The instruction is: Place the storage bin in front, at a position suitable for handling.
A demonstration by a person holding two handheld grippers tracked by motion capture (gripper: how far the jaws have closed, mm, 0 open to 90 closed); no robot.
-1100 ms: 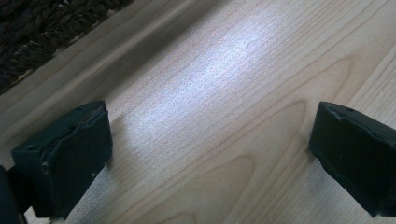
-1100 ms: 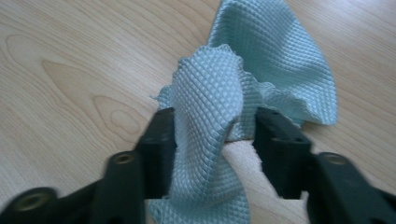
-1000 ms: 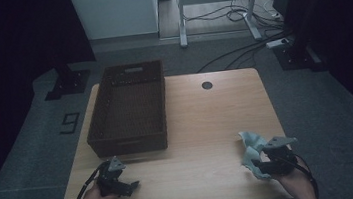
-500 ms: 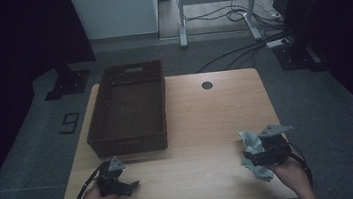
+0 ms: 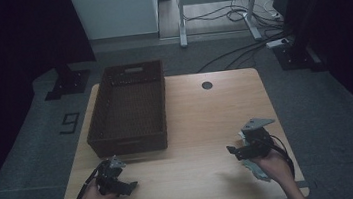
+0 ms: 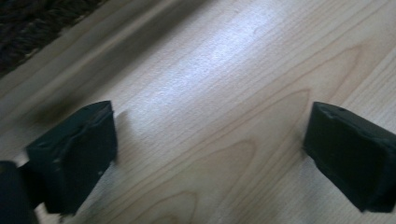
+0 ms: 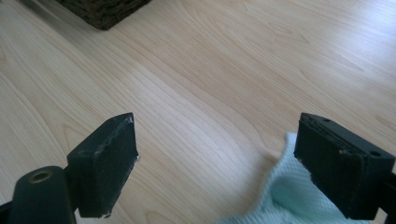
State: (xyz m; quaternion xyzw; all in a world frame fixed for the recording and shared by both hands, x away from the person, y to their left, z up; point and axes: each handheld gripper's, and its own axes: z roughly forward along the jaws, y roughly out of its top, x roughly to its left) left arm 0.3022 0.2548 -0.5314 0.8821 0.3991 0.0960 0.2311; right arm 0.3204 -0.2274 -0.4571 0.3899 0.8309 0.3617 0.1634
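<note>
A pale blue cloth [image 5: 257, 170] lies crumpled on the wooden table [image 5: 207, 121] near its front right edge, partly under the person's right hand. My right gripper [image 5: 233, 151] hovers just above and left of it. In the right gripper view my right gripper [image 7: 217, 126] is open, its jaws have just been opening, and the cloth [image 7: 285, 200] lies below the right jaw with no pad pressing on it. My left gripper [image 5: 130, 186] rests at the front left. The left gripper view shows my left gripper [image 6: 212, 112] open over bare wood.
A dark woven basket [image 5: 129, 145] stands at the table's left half; its corner [image 7: 102, 9] shows ahead of the right jaws and its base [image 6: 23, 28] beside the left ones. A round cable hole [image 5: 206, 85] sits near the far edge. Cables and stand legs lie on the floor beyond.
The right gripper's jaws opened and let go of the cloth, which now lies on the table. The right hand rose and shifted left. The left gripper stayed put.
</note>
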